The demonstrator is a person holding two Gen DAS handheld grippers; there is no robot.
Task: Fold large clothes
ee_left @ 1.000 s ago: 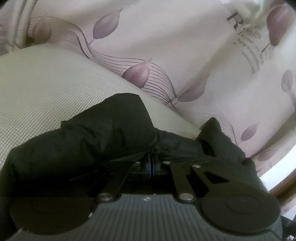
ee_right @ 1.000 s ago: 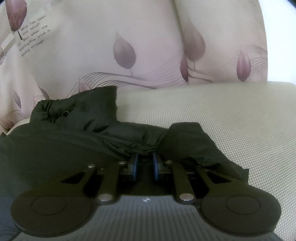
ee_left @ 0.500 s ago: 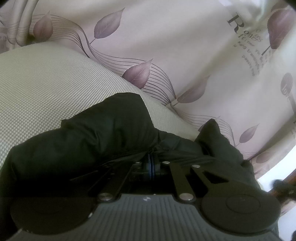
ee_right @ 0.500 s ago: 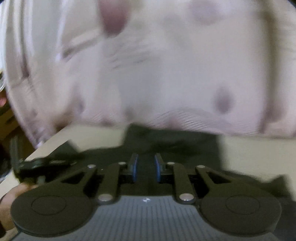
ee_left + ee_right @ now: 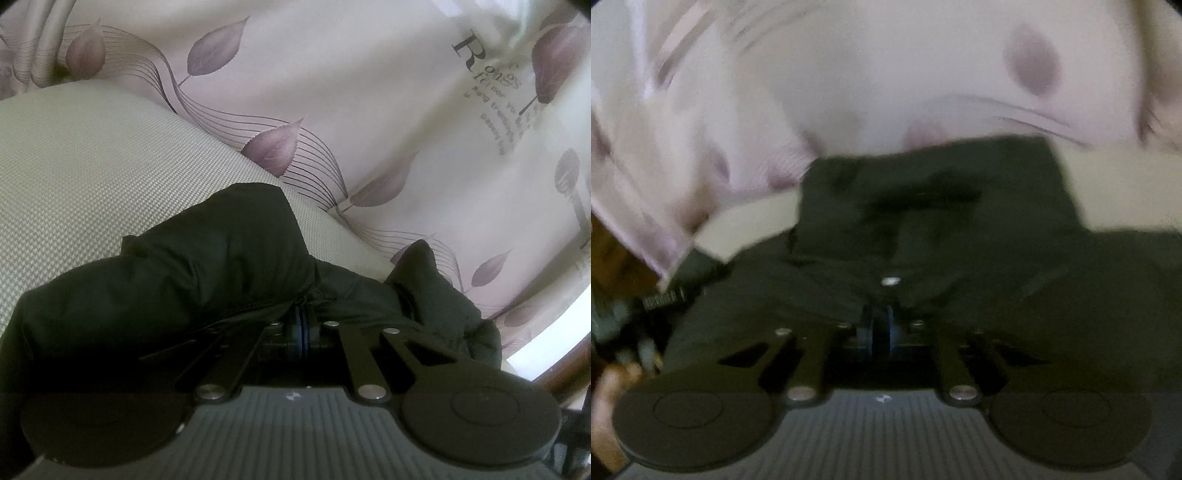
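Note:
A black padded jacket [image 5: 221,266] lies bunched on a beige woven cushion [image 5: 92,177]. My left gripper [image 5: 304,317] is shut on a fold of it, with the blue pads pressed together and fabric heaped over both fingers. The right wrist view is blurred. There the jacket [image 5: 923,206] spreads wide in front, with a metal snap [image 5: 891,281] just ahead of the fingertips. My right gripper [image 5: 881,314] is closing, its pads nearly touching, and the jacket's edge is pinched between them.
A pale curtain [image 5: 369,92] printed with purple leaves and lettering hangs right behind the cushion. A brown wooden frame [image 5: 561,376] shows at the lower right. In the right wrist view a person's hand [image 5: 609,384] and the other gripper's body [image 5: 665,295] sit at the left edge.
My right gripper swung left from the jacket's right end to its middle, and its pads went from apart to nearly touching on the fabric. The left gripper kept its hold and stayed put.

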